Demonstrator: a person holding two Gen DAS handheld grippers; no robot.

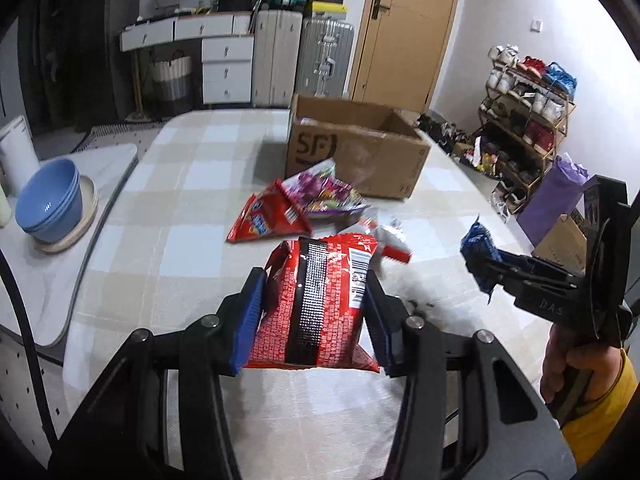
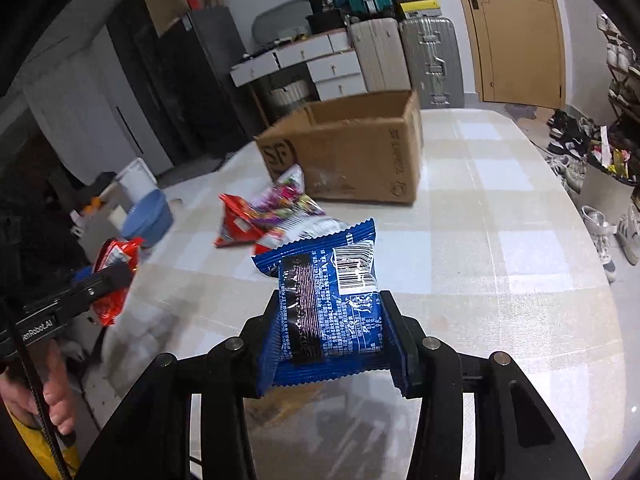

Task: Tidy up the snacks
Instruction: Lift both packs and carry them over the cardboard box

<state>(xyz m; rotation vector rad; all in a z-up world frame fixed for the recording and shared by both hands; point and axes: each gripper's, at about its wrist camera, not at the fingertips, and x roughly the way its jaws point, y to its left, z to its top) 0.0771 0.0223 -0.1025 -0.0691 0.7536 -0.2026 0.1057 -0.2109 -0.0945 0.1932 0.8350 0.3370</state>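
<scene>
My left gripper (image 1: 316,280) is shut on a red snack packet (image 1: 320,300) and holds it above the checked tablecloth; it also shows in the right wrist view (image 2: 114,276). My right gripper (image 2: 330,304) is shut on a blue snack packet (image 2: 328,300), seen at the right of the left wrist view (image 1: 478,252). On the table lie a red triangular bag (image 1: 266,218), a purple candy bag (image 1: 324,194) and a white-and-red packet (image 1: 390,236). An open cardboard box (image 1: 360,148) stands behind them.
Stacked blue bowls (image 1: 50,200) sit on a side surface at the left, next to a white canister (image 1: 16,152). A shoe rack (image 1: 528,120) and a purple bag (image 1: 554,192) stand to the right of the table. Suitcases and drawers line the back wall.
</scene>
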